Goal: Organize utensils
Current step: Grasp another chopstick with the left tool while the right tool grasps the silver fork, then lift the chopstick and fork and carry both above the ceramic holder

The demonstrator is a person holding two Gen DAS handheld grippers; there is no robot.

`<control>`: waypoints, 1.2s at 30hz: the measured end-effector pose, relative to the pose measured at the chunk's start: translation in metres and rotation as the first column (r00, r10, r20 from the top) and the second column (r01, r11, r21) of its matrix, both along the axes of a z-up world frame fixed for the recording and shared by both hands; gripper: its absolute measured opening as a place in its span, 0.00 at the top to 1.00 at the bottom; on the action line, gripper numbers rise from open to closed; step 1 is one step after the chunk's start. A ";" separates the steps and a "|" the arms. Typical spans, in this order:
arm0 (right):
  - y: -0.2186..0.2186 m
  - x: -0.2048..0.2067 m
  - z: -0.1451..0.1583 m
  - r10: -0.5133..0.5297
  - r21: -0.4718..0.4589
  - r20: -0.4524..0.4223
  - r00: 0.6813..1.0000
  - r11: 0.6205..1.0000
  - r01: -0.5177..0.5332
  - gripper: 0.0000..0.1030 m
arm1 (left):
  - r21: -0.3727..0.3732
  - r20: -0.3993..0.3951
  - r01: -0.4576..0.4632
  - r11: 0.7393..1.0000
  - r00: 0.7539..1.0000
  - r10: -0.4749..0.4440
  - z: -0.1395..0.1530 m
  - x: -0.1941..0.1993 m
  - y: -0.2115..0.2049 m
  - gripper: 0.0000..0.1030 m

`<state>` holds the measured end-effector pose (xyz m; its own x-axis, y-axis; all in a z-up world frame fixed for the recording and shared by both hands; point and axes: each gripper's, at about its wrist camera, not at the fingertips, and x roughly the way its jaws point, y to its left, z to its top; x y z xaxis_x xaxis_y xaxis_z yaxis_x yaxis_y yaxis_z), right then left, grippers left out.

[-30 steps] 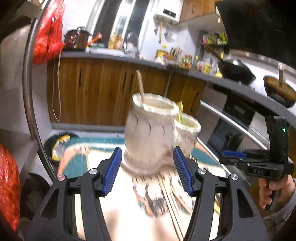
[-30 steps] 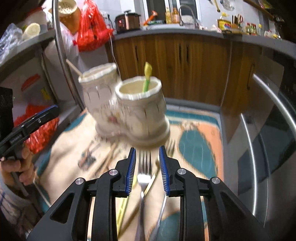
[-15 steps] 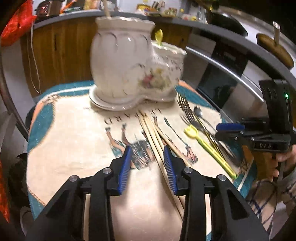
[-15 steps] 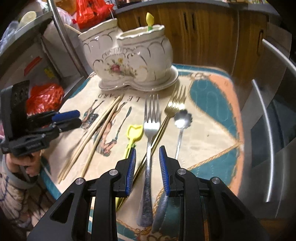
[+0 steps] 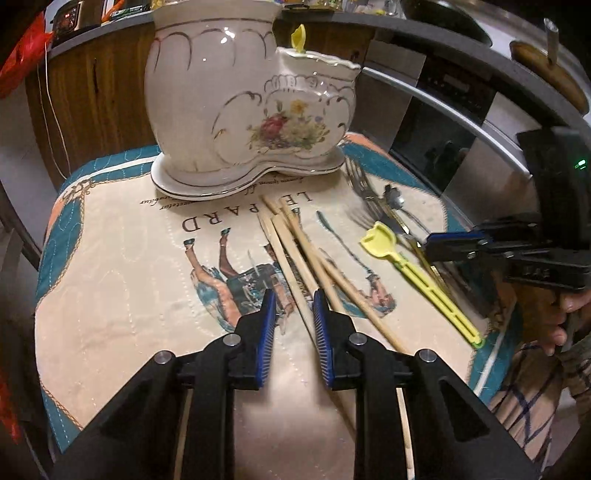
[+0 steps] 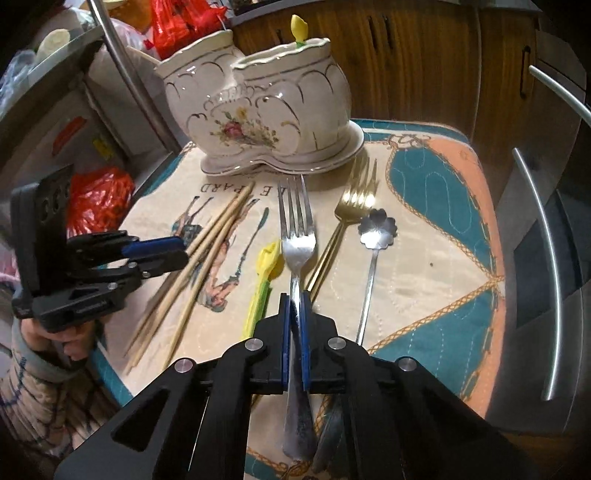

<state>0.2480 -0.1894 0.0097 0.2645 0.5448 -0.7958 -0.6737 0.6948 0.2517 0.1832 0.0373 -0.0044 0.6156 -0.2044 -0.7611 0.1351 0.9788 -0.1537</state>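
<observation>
A white floral ceramic holder (image 5: 251,122) (image 6: 266,110) with two cups stands at the back of the placemat (image 5: 122,258); a yellow utensil (image 6: 299,26) pokes out of one cup. Several wooden chopsticks (image 5: 306,251) (image 6: 207,251) lie in front of it. My left gripper (image 5: 293,314) (image 6: 162,253) hovers low over them, its jaws closing; one chopstick runs between the pads, which do not press on it. My right gripper (image 6: 294,306) (image 5: 432,245) is shut on the handle of the silver fork (image 6: 297,229). Beside it lie a yellow plastic utensil (image 6: 266,266) (image 5: 406,266), a gold fork (image 6: 354,203) and a flower-bowled spoon (image 6: 376,229).
The placemat covers a small table whose edges lie close on every side. An oven front with steel handles (image 6: 554,258) stands to the right, wooden cabinets (image 6: 424,66) behind, and a shelf with red bags (image 6: 99,199) to the left. A hand (image 5: 557,317) holds each gripper.
My left gripper has dropped from in front of the holder down to the chopsticks and its jaws have narrowed. My right gripper has sunk a little and closed on the silver fork's handle.
</observation>
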 end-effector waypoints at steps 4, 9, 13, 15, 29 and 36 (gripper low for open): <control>0.003 -0.002 0.000 0.014 -0.037 0.008 1.000 0.999 -0.014 0.94 | 0.039 -0.007 -0.004 0.999 1.000 0.005 0.000 0.004 -0.003 0.86; 0.007 -0.001 -0.002 0.026 -0.074 0.008 1.000 0.997 -0.026 0.94 | 0.054 -0.032 -0.012 0.998 0.999 0.014 0.001 0.004 0.004 0.96; 0.014 0.004 -0.001 0.056 -0.147 0.006 0.998 0.988 -0.055 0.91 | 0.041 -0.058 0.001 0.999 0.998 0.002 0.002 0.002 0.013 0.96; 0.018 0.009 -0.001 0.076 -0.188 -0.005 0.997 0.979 -0.075 0.89 | 0.054 -0.085 0.027 0.998 0.996 -0.023 0.003 0.005 0.013 0.96; 0.028 0.003 0.008 0.159 -0.274 -0.028 0.987 0.948 -0.161 0.94 | 0.162 -0.308 0.194 0.968 0.942 -0.137 0.012 0.041 -0.002 0.95; 0.009 0.006 0.017 0.110 -0.228 0.003 0.994 0.968 -0.107 0.94 | 0.166 -0.228 0.122 0.979 0.970 -0.082 0.016 0.031 0.002 0.96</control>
